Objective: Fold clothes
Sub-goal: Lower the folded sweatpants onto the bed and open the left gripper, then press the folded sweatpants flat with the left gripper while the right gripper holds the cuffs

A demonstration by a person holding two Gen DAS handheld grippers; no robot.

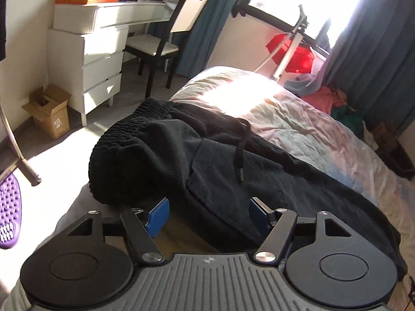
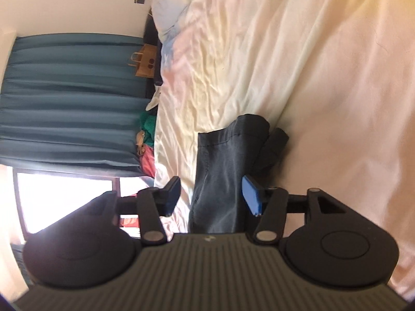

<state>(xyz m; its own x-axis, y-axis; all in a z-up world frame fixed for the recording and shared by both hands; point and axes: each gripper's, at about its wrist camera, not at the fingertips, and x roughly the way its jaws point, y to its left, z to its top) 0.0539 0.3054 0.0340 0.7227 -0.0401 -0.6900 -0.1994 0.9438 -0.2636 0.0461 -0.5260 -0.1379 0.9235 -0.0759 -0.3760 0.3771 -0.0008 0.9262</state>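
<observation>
Our left gripper (image 1: 208, 213) and right gripper (image 2: 211, 197) share one build. Each carries a grey ribbed housing plate bearing a small round emblem, flanked by two black circular discs. Black linkage arms pivot on silver round-head screws and end in triangular cut-out brackets. We see blue rectangular pads (image 1: 158, 216) facing the jaws on both units.

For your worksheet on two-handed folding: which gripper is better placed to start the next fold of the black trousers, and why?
Probably the left gripper: its open jaws sit at the bunched waistband end of the trousers, where the fabric needs flattening. The right gripper, also open, straddles the leg end, which already lies fairly flat on the bed.
</observation>
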